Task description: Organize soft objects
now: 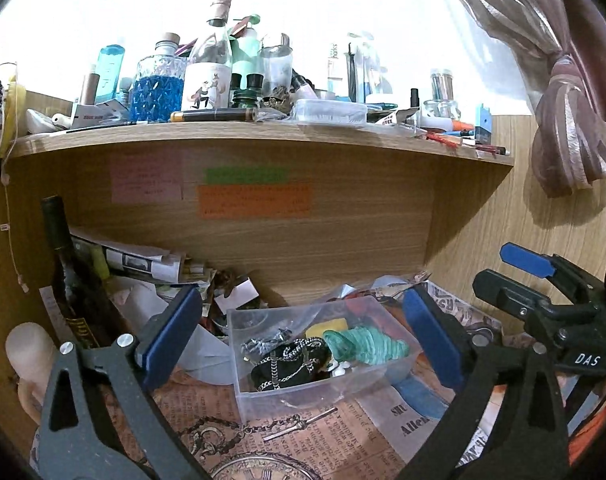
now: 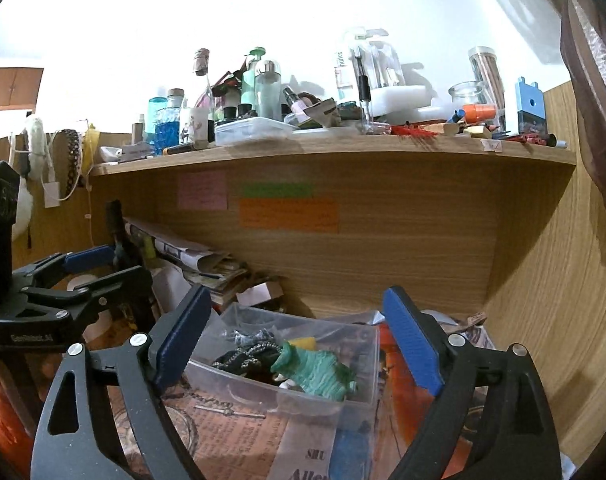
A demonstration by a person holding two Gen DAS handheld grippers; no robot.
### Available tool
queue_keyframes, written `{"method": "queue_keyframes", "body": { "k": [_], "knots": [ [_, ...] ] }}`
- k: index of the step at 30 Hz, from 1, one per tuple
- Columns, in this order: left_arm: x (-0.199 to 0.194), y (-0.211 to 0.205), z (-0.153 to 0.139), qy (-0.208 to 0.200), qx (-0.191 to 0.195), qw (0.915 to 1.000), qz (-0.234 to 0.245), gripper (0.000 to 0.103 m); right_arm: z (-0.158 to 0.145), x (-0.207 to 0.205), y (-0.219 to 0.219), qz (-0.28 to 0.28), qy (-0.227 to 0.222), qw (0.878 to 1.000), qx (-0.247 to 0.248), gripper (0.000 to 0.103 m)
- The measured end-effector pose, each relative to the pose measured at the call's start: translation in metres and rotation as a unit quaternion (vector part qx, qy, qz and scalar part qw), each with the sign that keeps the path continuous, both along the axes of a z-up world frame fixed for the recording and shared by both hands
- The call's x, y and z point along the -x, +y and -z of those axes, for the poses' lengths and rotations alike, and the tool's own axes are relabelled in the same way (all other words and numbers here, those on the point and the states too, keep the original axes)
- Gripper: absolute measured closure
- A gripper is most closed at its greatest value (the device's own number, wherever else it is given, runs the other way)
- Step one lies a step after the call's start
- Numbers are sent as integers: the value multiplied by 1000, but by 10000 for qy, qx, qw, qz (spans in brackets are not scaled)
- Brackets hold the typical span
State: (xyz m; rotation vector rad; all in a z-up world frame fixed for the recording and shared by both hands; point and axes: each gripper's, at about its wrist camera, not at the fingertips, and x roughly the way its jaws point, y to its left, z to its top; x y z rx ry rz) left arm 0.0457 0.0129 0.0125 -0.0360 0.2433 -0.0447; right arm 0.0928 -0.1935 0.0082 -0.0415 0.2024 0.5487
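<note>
A clear plastic box [image 1: 263,394] stands on the newspaper-covered desk under a wooden shelf. It holds a green yarn bundle [image 1: 365,346], a black pouch with chains [image 1: 291,364] and a yellow piece [image 1: 327,327]. My left gripper [image 1: 303,340] is open, its blue pads on either side of the box, empty. In the right wrist view the same box [image 2: 323,400] with the green bundle [image 2: 315,372] lies between the pads of my right gripper [image 2: 299,344], also open and empty. The right gripper [image 1: 543,280] shows at the right of the left view, the left gripper [image 2: 75,276] at the left of the right view.
The wooden shelf [image 1: 263,136] above is crowded with bottles and jars. A dark wine bottle [image 1: 67,272] and stacked papers [image 1: 143,264] stand at the back left. A pocket watch chain [image 1: 239,428] lies before the box. A curtain [image 1: 563,120] hangs right.
</note>
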Motion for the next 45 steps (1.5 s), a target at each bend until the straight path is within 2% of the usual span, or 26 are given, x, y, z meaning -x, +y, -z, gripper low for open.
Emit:
{"method": "queue_keyframes", "body": {
  "k": [3, 5, 45],
  "knots": [
    [0, 0, 1, 19, 16, 10000, -17, 0, 1, 2, 0, 6, -4, 10000, -24, 5],
    [1, 0, 2, 26, 29, 10000, -24, 0, 1, 3, -1, 27, -25, 10000, -32, 3],
    [-5, -1, 7, 87, 33, 10000, -22, 0, 8, -5, -4, 30, 107, 9999, -97, 0]
  ]
}}
